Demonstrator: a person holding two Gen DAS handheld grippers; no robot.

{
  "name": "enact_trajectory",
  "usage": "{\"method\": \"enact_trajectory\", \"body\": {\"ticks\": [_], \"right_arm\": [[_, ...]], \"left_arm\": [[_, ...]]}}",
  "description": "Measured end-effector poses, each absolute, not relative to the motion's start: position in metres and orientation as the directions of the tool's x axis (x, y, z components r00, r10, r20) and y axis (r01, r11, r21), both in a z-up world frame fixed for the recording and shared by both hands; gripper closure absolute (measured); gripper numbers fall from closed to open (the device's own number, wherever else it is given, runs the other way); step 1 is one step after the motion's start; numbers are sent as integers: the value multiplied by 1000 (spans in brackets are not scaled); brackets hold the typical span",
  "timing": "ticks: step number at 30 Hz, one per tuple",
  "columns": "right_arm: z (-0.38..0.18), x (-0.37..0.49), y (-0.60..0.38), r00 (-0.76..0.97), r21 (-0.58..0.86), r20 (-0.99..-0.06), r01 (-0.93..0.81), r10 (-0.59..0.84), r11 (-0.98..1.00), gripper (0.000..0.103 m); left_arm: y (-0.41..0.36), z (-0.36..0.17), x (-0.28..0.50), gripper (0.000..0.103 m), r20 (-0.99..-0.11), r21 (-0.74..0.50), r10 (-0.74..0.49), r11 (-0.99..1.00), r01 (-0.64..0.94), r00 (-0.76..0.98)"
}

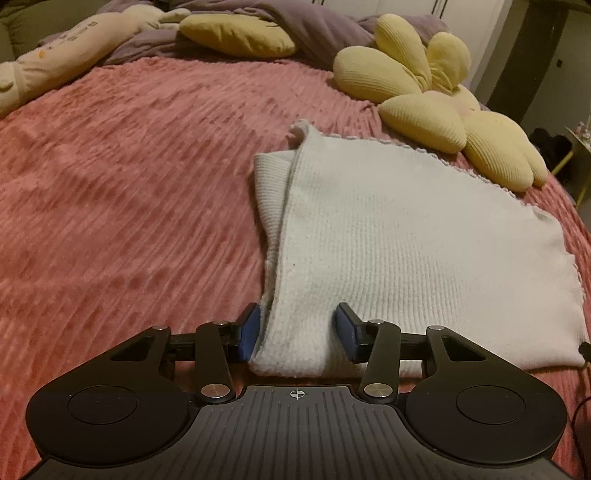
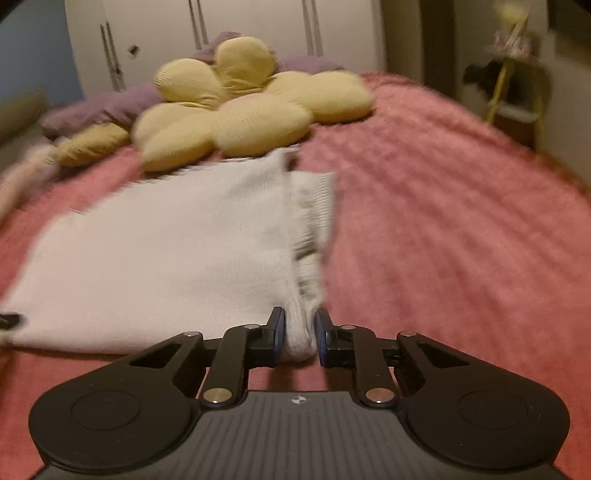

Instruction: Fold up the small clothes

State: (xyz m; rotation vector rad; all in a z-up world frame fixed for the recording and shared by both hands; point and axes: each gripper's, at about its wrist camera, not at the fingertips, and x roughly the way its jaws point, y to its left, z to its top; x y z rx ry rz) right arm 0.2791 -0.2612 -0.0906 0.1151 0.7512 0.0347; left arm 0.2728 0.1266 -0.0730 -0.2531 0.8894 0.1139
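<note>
A white knit garment [image 1: 406, 236] lies partly folded on the pink bedspread [image 1: 129, 206]. In the left wrist view my left gripper [image 1: 297, 334] straddles the garment's near left corner with its blue pads wide apart; the folded edge bulges between them. In the right wrist view the same garment [image 2: 166, 251] shows blurred. My right gripper [image 2: 300, 336] has its pads close together, pinching the garment's near right corner, where ribbed layers show beside the fold.
A yellow flower-shaped cushion [image 1: 436, 96] lies just beyond the garment; it also shows in the right wrist view [image 2: 240, 110]. A cream plush toy [image 1: 66, 62] and purple bedding [image 1: 295, 26] lie at the bed's far side. Wardrobe doors [image 2: 221, 33] stand behind.
</note>
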Motion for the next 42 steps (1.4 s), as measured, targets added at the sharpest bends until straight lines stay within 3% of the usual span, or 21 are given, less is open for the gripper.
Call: {"method": "enact_trajectory", "body": {"ticks": [2, 8, 12, 16, 18, 21, 23, 28, 30, 32, 35, 40, 42], "right_arm": [[-93, 279, -260, 725, 83, -686, 7, 53, 996, 85], [-77, 269, -251, 754, 15, -657, 2, 9, 1000, 70], [-67, 264, -245, 775, 18, -631, -15, 23, 1000, 61], [-65, 264, -231, 777, 39, -625, -63, 74, 997, 59], [-68, 265, -223, 769, 42, -632, -85, 93, 995, 53], [-73, 265, -212, 759, 58, -639, -116, 126, 992, 52], [-75, 264, -207, 757, 63, -638, -131, 141, 989, 52], [-75, 266, -193, 760, 46, -627, -181, 170, 982, 53], [-74, 266, -186, 764, 30, -620, -205, 179, 978, 54], [-75, 266, -177, 766, 19, -614, -230, 192, 973, 55], [-77, 266, -162, 757, 9, -617, -269, 217, 963, 65], [-82, 266, -138, 760, -36, -606, -322, 235, 946, 73], [-87, 269, -134, 754, -43, -613, -329, 235, 943, 73]], "left_arm": [[126, -72, 272, 45, -782, -157, 5, 966, -205, 623], [133, -69, 271, 38, -777, -193, -27, 961, -197, 629], [149, -71, 272, 32, -760, -293, -89, 931, -217, 643], [161, -76, 279, 32, -748, -373, -143, 898, -233, 648], [166, -80, 285, 35, -748, -393, -161, 890, -233, 644], [171, -84, 293, 41, -736, -431, -190, 871, -234, 649], [174, -88, 298, 52, -728, -470, -222, 850, -236, 648], [178, -93, 310, 57, -718, -501, -247, 833, -237, 651], [184, -96, 312, 57, -704, -534, -267, 810, -243, 658], [188, -99, 315, 50, -696, -553, -274, 794, -252, 664], [192, -104, 318, 49, -679, -592, -291, 759, -269, 673], [196, -104, 326, 72, -680, -604, -298, 745, -283, 670], [198, -100, 327, 76, -682, -604, -296, 743, -287, 669]]}}
